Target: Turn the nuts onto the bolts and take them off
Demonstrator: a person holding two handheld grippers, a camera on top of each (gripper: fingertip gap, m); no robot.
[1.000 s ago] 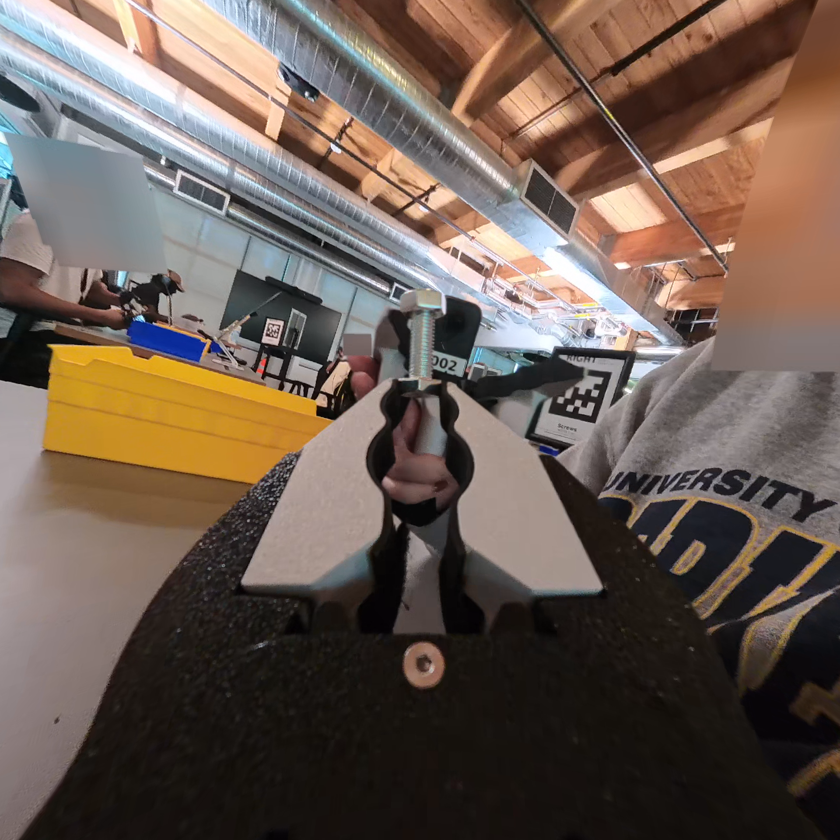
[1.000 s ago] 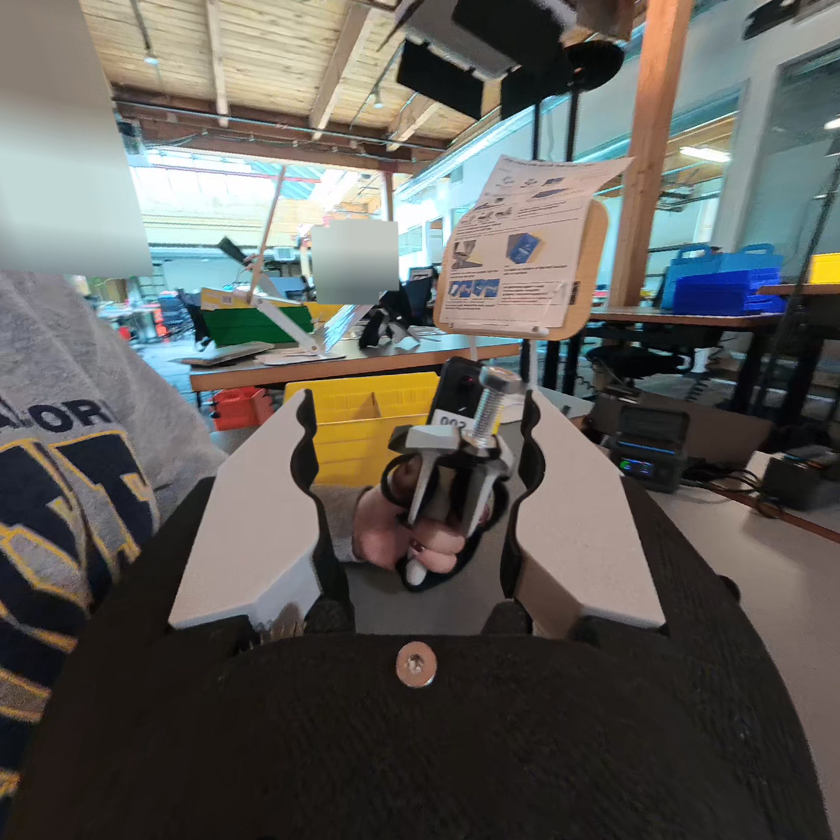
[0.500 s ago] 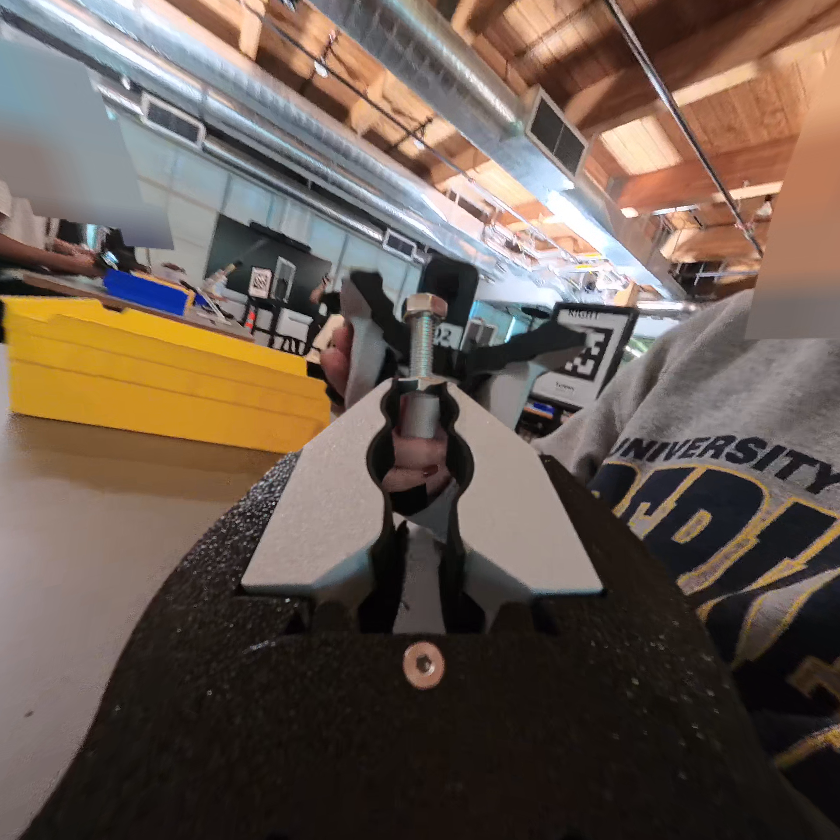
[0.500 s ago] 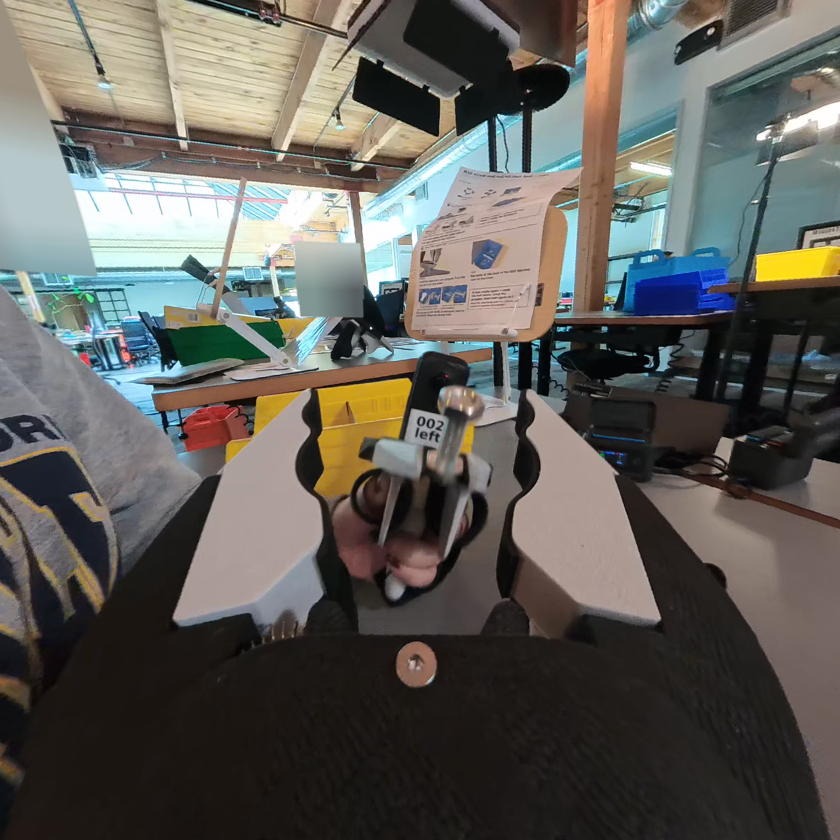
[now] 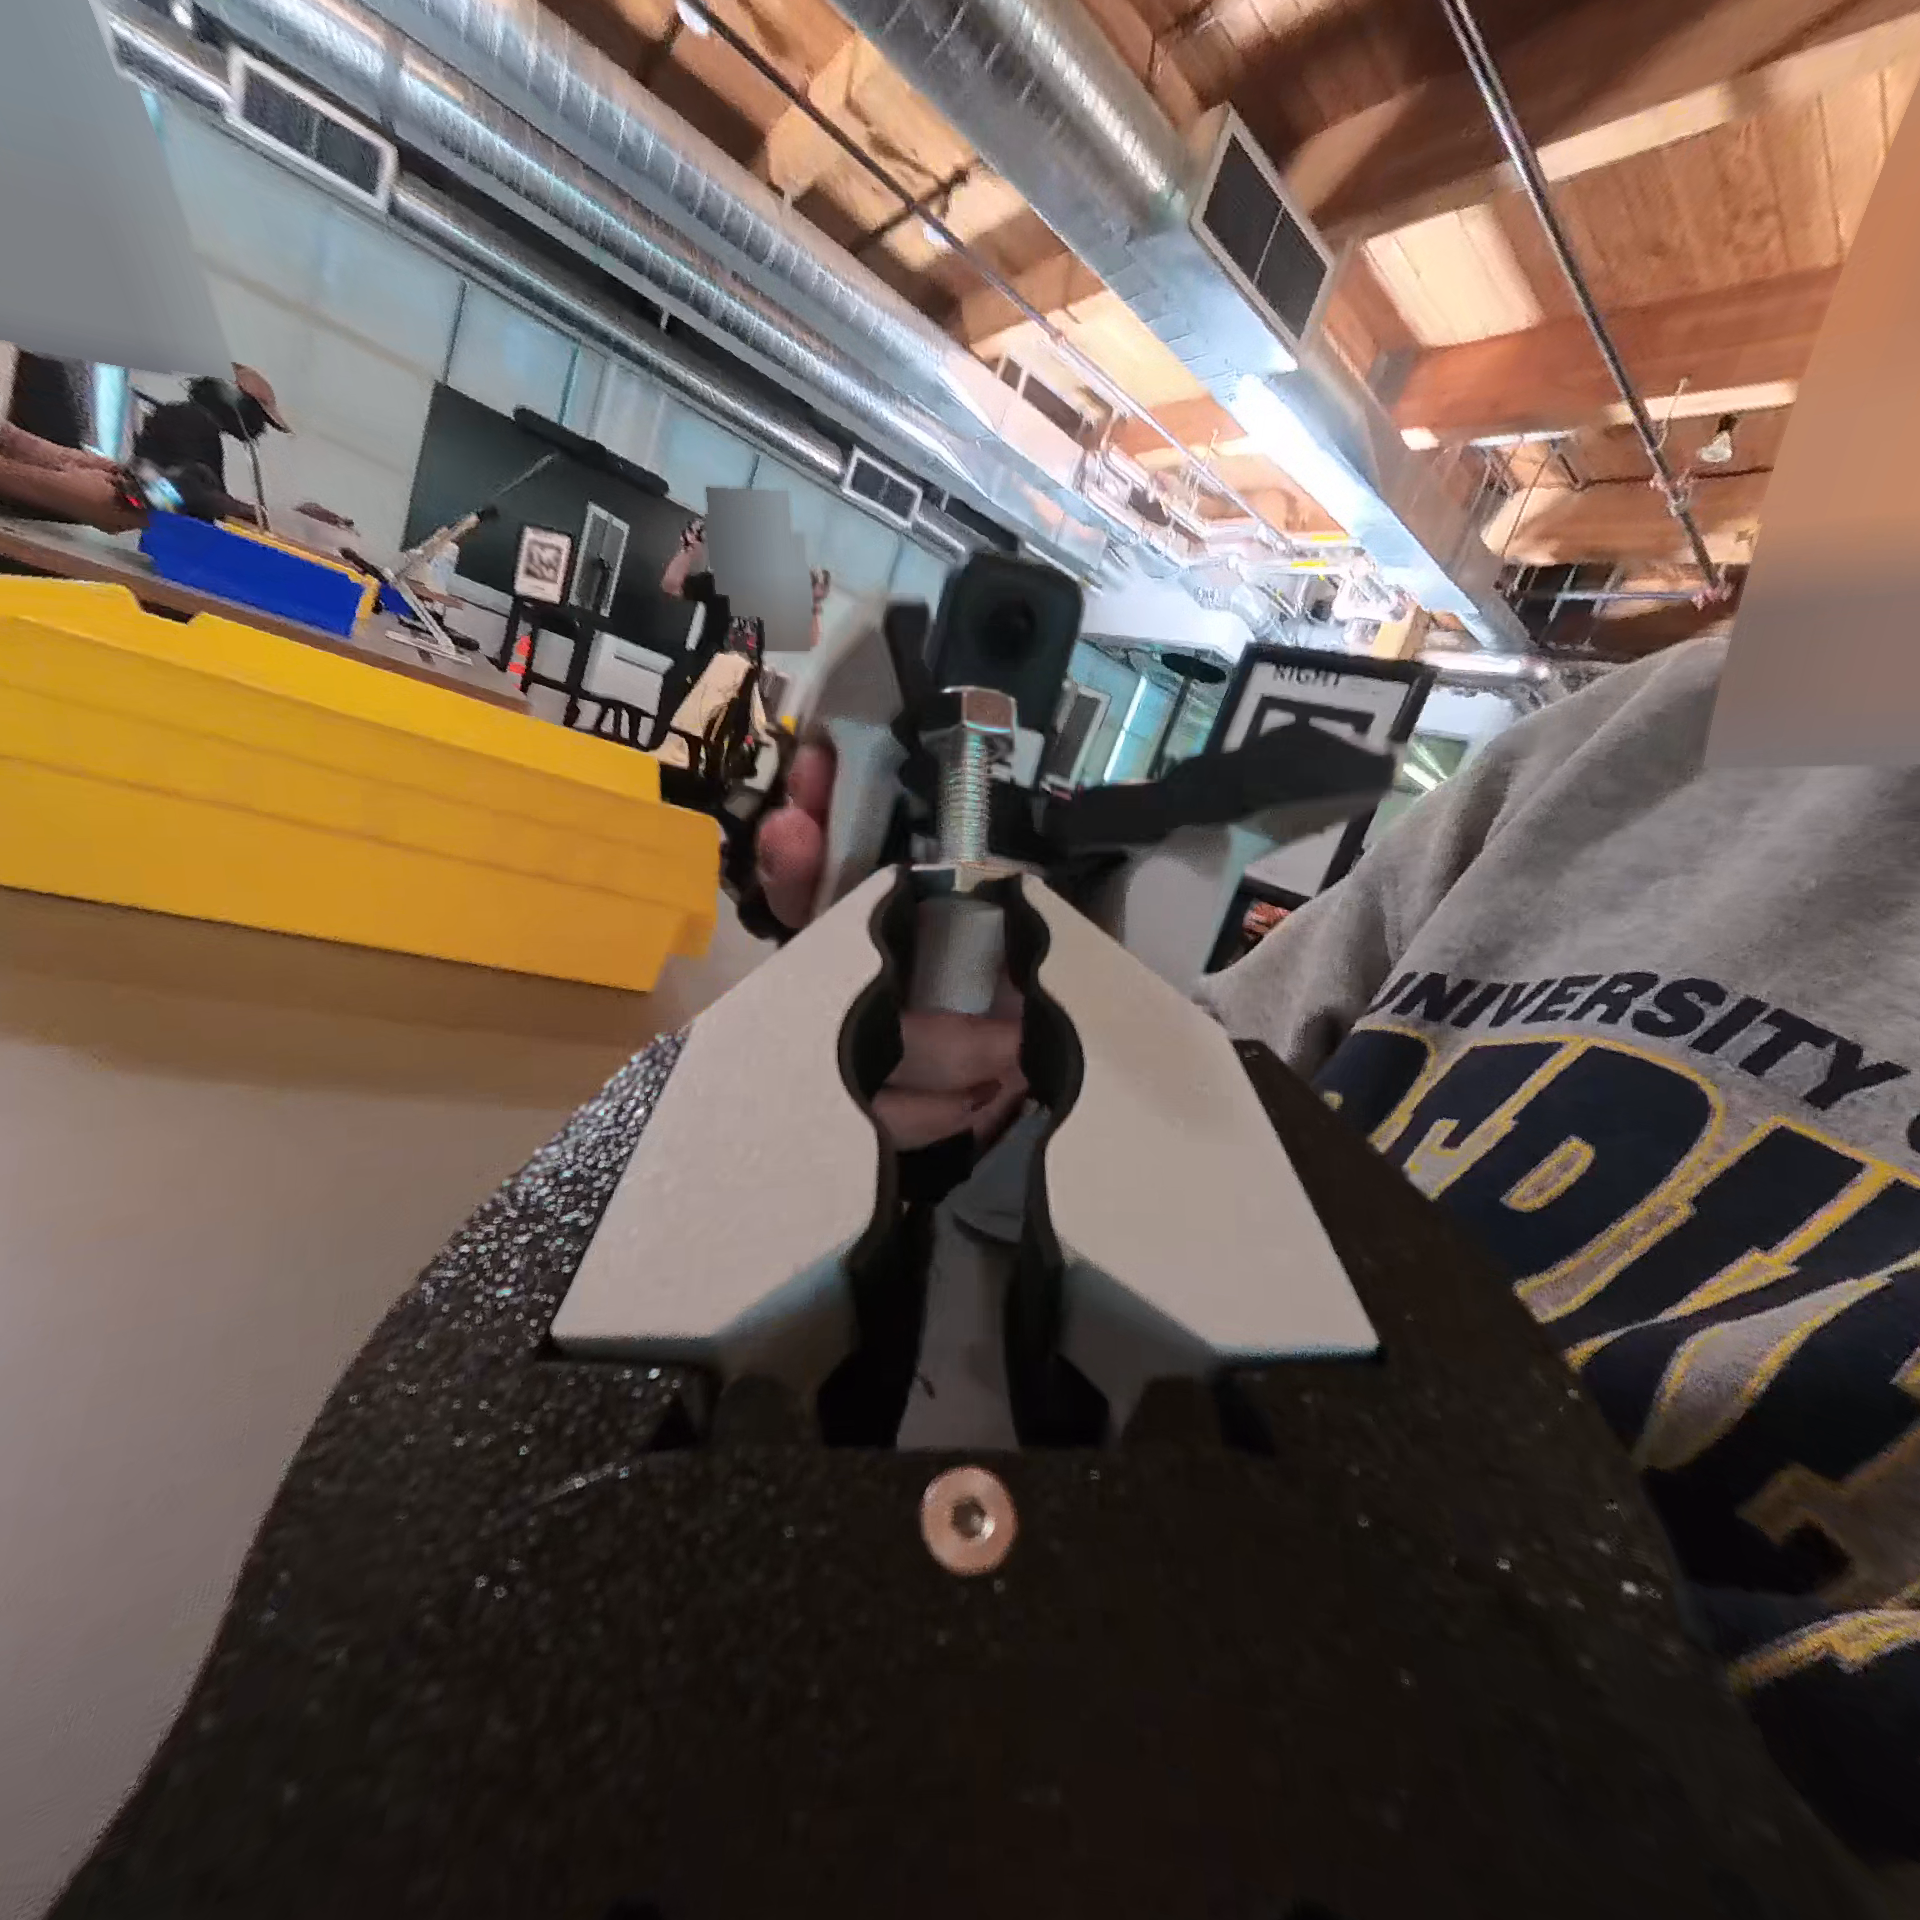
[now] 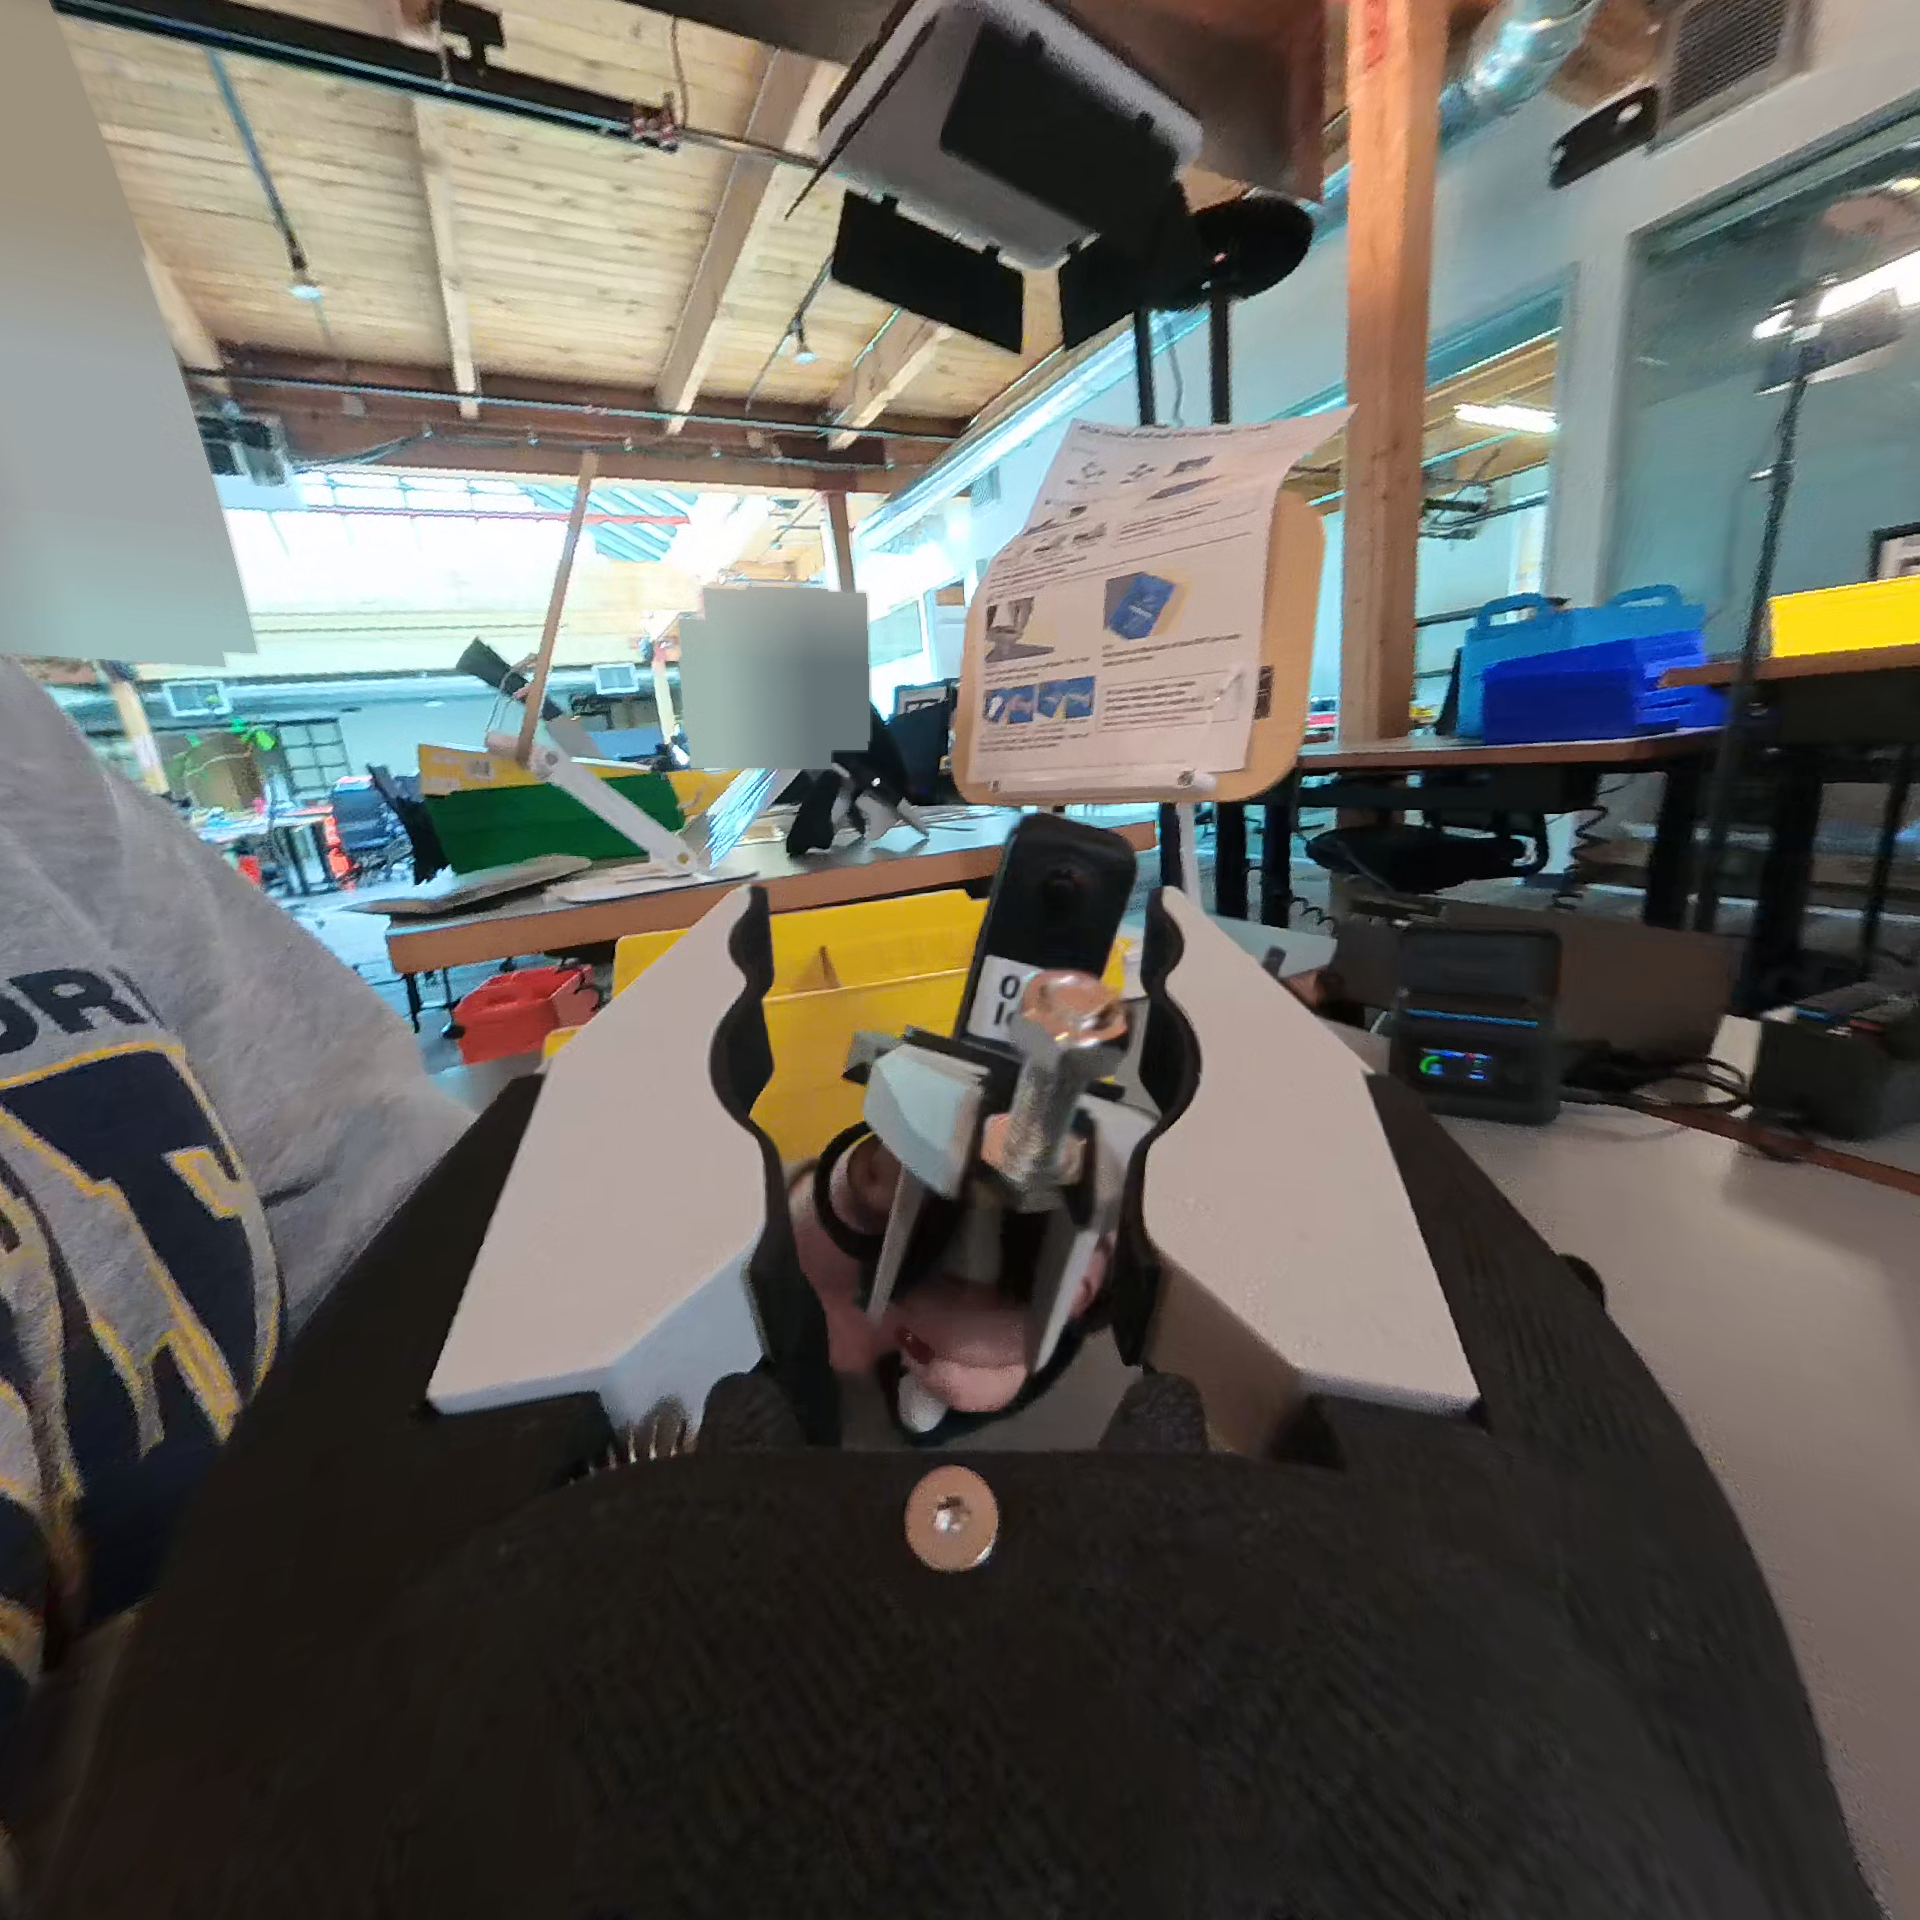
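Left claw (image 5: 961, 935) clamped on bolt (image 5: 968, 790) shank, frame centre, head up, so thread stands clear. Nut (image 5: 958, 876) sits just above claw tips. Right claw (image 6: 956, 1039) gaping, empty, flanking bolt: likely lining up to grip nut and turn.

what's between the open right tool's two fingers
In the right wrist view, the left tool, shut on the bolt, sits between the right tool's fingers without touching either; the nut sits low on the bolt's thread.

Bright overhead daylight, fisheye-warped edges (background slightly blurred)
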